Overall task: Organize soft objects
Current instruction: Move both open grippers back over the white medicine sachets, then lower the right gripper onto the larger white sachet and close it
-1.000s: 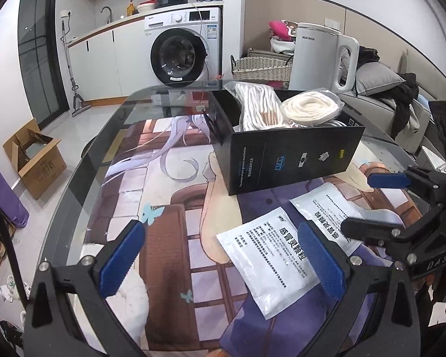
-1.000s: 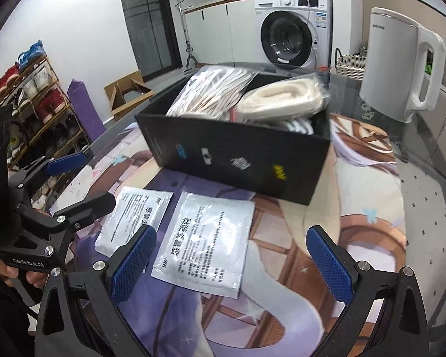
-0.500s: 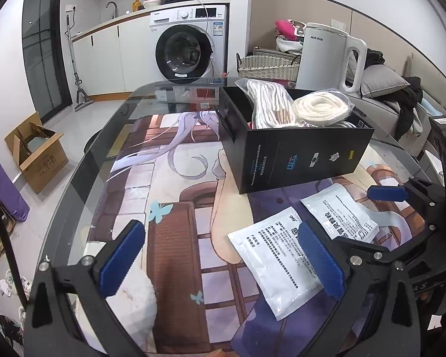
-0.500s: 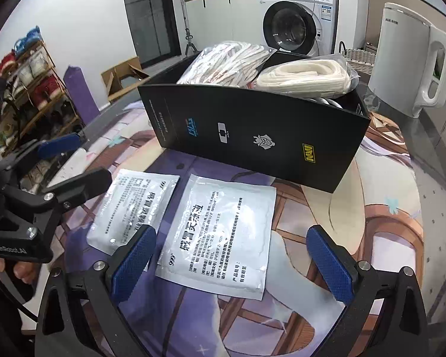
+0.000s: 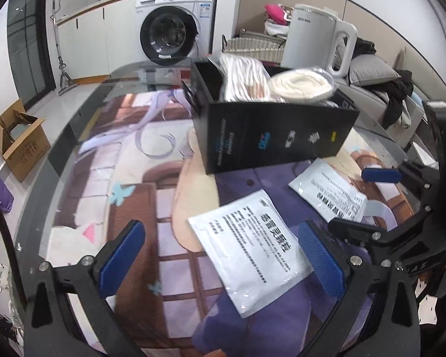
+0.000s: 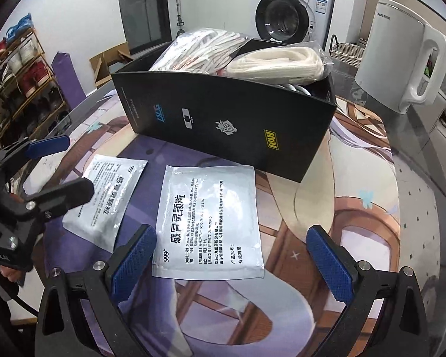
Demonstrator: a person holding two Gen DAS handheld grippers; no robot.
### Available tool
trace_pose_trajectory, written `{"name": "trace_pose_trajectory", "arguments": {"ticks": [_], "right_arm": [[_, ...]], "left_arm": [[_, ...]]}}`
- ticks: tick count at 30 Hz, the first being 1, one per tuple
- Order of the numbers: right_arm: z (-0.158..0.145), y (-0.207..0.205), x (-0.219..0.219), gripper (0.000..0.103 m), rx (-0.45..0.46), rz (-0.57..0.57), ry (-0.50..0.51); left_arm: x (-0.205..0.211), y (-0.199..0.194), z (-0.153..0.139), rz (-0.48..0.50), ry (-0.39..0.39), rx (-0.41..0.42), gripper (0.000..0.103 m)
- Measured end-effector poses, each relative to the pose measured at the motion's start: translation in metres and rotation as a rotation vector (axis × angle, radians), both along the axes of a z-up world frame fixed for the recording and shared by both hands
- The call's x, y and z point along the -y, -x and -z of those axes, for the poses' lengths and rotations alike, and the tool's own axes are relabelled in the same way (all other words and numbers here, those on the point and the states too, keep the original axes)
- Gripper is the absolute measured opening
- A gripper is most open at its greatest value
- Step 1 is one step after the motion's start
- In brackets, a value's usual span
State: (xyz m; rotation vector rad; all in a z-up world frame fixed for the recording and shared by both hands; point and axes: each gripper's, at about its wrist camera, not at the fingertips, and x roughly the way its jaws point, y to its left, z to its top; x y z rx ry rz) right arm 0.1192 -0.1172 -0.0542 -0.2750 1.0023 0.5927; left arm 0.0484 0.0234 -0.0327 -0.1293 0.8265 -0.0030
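Two flat white printed sachets lie on the patterned mat in front of a black box (image 5: 273,136) (image 6: 223,125). The box holds a striped bagged bundle (image 6: 202,49) and a cream bagged roll (image 6: 278,62). The nearer sachet (image 5: 252,250) (image 6: 211,223) lies between my open right gripper's (image 6: 232,264) fingers. The second sachet (image 5: 330,193) (image 6: 107,199) lies beside it. My left gripper (image 5: 220,261) is open and empty above the mat, its right pad over the nearer sachet's edge. Each gripper shows in the other's view, the right (image 5: 371,202) and the left (image 6: 53,169).
A white electric kettle (image 5: 315,41) (image 6: 398,56) stands behind the box on the round glass table (image 5: 59,136). A washing machine (image 5: 172,26), a cardboard box (image 5: 17,139) on the floor, a shoe rack (image 6: 20,83) and a sofa (image 5: 380,89) surround the table.
Both grippers moved closer to the sachets and the box, which now look larger. The right gripper now frames the nearer sachet. Both stayed open.
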Motion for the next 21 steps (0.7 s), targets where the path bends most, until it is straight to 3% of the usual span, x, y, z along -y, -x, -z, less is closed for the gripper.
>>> {"name": "trace_pose_trajectory", "arguments": {"ticks": [6, 10, 21], "right_arm": [[0.0, -0.005, 0.021, 0.102, -0.009, 0.015, 0.0], [0.001, -0.006, 0.032, 0.102, -0.014, 0.012, 0.007], [0.002, -0.009, 0.033, 0.102, -0.014, 0.0, 0.007]], "left_arm": [[0.02, -0.008, 0.008, 0.041, -0.018, -0.04, 0.103], [0.031, -0.009, 0.01, 0.047, -0.097, -0.06, 0.103], [-0.001, -0.005, 0.009, 0.033, -0.074, -0.123, 0.103]]}}
